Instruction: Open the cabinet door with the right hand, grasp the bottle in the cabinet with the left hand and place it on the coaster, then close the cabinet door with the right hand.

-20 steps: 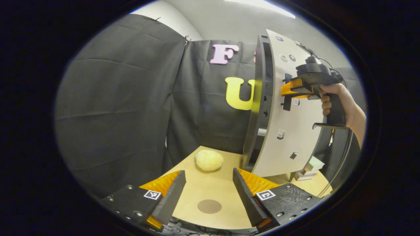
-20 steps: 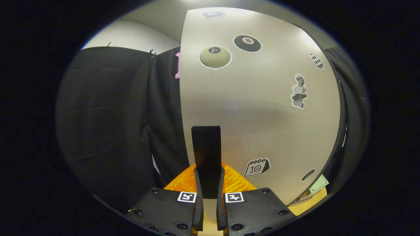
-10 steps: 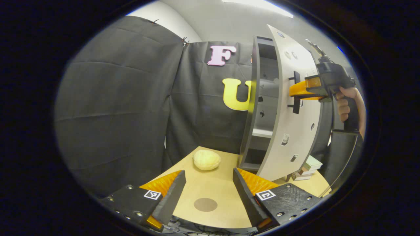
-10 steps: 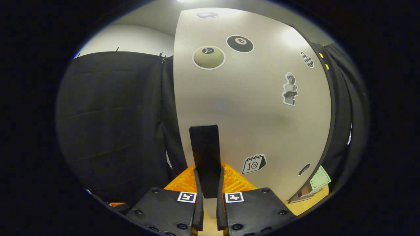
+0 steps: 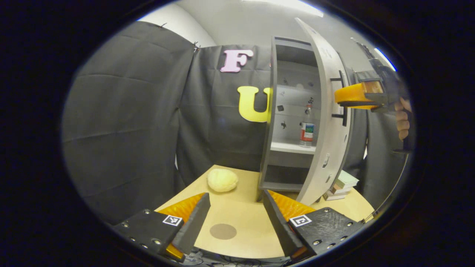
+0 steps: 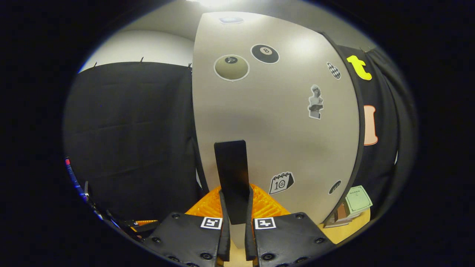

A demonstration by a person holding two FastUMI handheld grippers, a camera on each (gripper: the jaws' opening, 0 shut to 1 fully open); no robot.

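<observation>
Black cloth backs a tan table [image 5: 241, 218] carrying a grey cabinet [image 5: 272, 111] whose door [image 5: 323, 122] stands swung out; its lower edge hides part of a book stack [image 5: 341, 183], and the stickers inside are too small to make out. On the middle shelf the bottle [image 5: 307, 129] stands upright, partly masked by the door edge, well apart from the round coaster [image 5: 223, 231] and a pale lump [image 5: 222, 180] on the table. Left gripper [image 5: 235, 218] hangs spread and empty above the coaster, while the right gripper [image 6: 235, 230] is pinched on the black handle [image 6: 232, 174] of the door.
</observation>
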